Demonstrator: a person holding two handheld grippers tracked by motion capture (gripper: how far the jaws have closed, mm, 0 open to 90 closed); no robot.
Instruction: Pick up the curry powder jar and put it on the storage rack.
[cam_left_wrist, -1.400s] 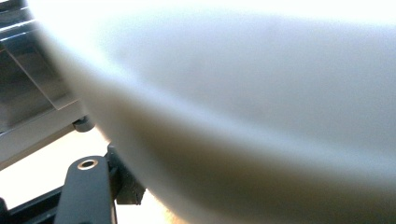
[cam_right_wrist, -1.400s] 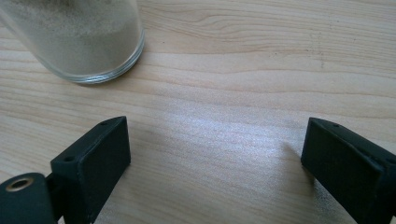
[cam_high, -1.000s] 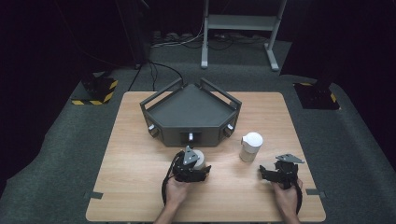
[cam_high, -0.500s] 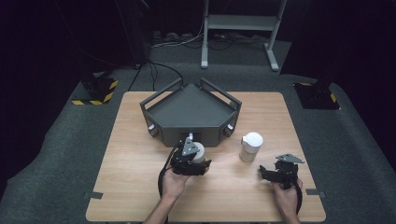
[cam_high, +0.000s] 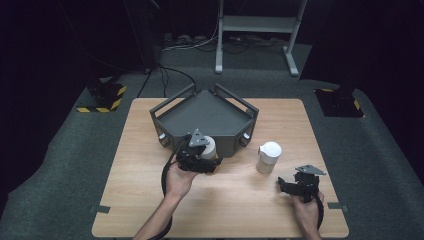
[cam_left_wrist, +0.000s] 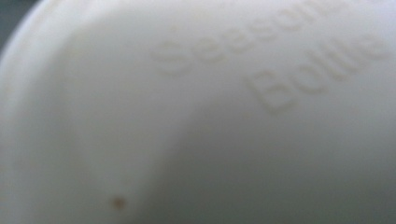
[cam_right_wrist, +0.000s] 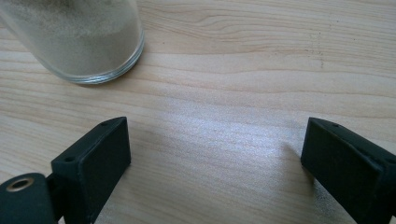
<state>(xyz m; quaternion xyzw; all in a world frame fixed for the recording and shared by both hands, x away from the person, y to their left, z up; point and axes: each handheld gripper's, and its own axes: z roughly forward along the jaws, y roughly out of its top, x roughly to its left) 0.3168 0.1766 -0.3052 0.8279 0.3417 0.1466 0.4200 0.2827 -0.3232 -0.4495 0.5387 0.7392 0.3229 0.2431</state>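
A white-capped jar (cam_high: 268, 156) of pale powder stands at three o'clock from the dark grey tray (cam_high: 206, 111); light woodgrain table (cam_high: 150, 125).

Pressed against the left gripper view's lens, a white lid (cam_left_wrist: 196, 121) is blurred, its raised lettering barely legible. The glass jar (cam_right_wrist: 79, 37) at ten o'clock in the right gripper view is cut off by the top edge.
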